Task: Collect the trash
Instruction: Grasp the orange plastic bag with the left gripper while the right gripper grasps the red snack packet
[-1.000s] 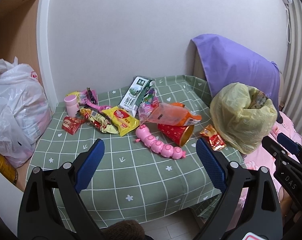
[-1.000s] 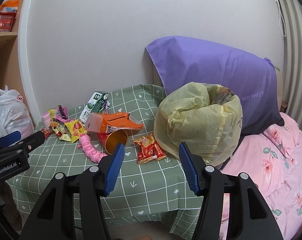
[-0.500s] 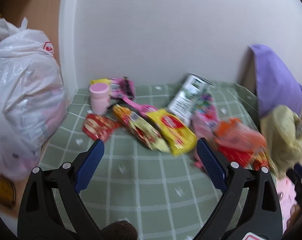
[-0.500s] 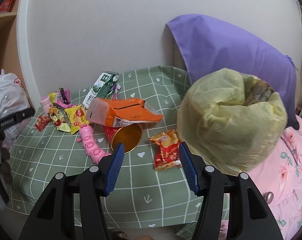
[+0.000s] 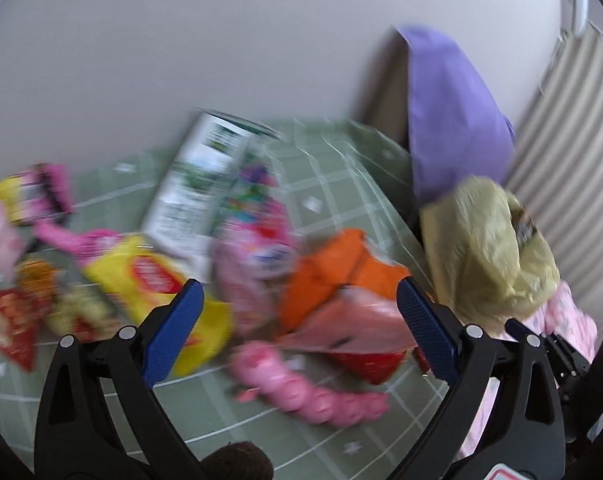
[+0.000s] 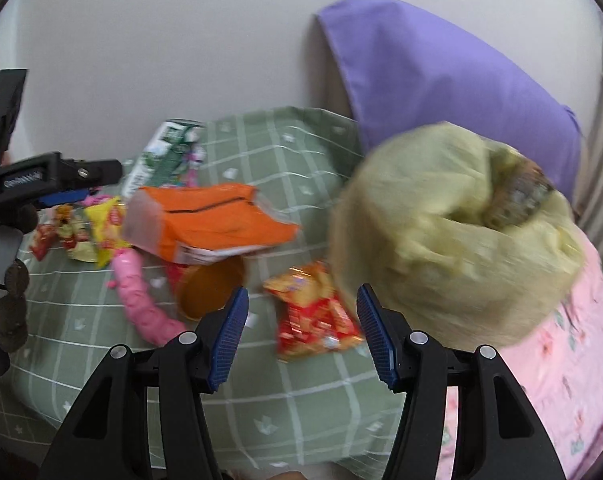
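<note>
Since half a second ago both my views have swung and closed in on the litter: the left one has turned from the white bag side toward the middle of the pile, and the right one has pushed nearer the red wrapper.

Left wrist view, heavily blurred: my left tongs [image 5: 299,322] are spread wide and hold nothing. Between the tips lie the orange packet [image 5: 333,280] and, at 6 o'clock of it, the pink segmented toy [image 5: 309,396]. At 9 o'clock sits the yellow snack bag [image 5: 149,280], and at 11 o'clock the green-and-white carton [image 5: 199,184] leans toward the wall. The yellowish trash bag [image 5: 489,248] stands at 3 o'clock, at the edge of the green checked bench [image 5: 341,168].

Right wrist view: my right tongs [image 6: 301,334] are also spread and empty, with the red-and-gold wrapper [image 6: 313,316] lying just ahead between the tips. The overturned red cup [image 6: 211,288] is at 10 o'clock of it, under the orange packet. The trash bag fills 2 o'clock, mouth up, something already inside, beside the purple pillow [image 6: 441,80]. My left tongs show at 9 o'clock.

I judge the collecting barely begun: nearly all the litter is on the bench, nothing is gripped, and every piece must go into the bag.
</note>
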Tool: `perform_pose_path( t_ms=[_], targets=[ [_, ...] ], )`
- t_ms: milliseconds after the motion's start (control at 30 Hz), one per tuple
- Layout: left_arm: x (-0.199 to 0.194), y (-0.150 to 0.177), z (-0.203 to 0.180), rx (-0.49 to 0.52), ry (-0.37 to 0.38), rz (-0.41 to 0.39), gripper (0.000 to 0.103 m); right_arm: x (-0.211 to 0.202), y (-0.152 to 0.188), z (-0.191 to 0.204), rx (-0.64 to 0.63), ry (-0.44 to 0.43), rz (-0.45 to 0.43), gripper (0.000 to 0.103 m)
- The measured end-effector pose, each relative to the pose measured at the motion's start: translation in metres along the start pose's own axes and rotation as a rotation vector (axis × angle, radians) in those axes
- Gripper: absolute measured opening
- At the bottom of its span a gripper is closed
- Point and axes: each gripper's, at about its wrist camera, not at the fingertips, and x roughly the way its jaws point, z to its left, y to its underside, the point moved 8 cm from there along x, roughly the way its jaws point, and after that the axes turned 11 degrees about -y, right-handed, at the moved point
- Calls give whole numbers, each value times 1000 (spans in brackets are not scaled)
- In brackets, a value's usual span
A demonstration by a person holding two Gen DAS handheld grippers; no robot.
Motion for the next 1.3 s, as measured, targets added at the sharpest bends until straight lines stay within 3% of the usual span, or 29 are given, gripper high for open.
perform_pose_path(
  t_ms=[167,333,433,533,667,800,967,1167,1300],
  targets=[
    [44,13,-18,-56,-2,133,80,-11,11,-29,54,39,-11,54],
    [60,28,-7,-156,-1,243,54,-2,23,-34,55,-26,9,54],
    [41,21,-6,-156,28,225,37,10,24,-30,36,-71,36,54],
    [18,6,6,-96,-19,151,29,22,19,-21,-12,-86,31,54],
    [-12,-2,45,-152,-85,109,28,48,18,-17,8,-122,68,54],
    [-31,-2,81,-171,-176,65,28,72,19,-14,0,-102,114,54],
    [-35,4,105,-230,-193,55,31,80,26,22,34,-267,178,54],
    [-23,21,123,-304,-150,63,43,54,19,15,24,-179,110,54],
    [-25,28,134,-366,-128,38,60,67,20,5,77,-224,135,54]
  ],
)
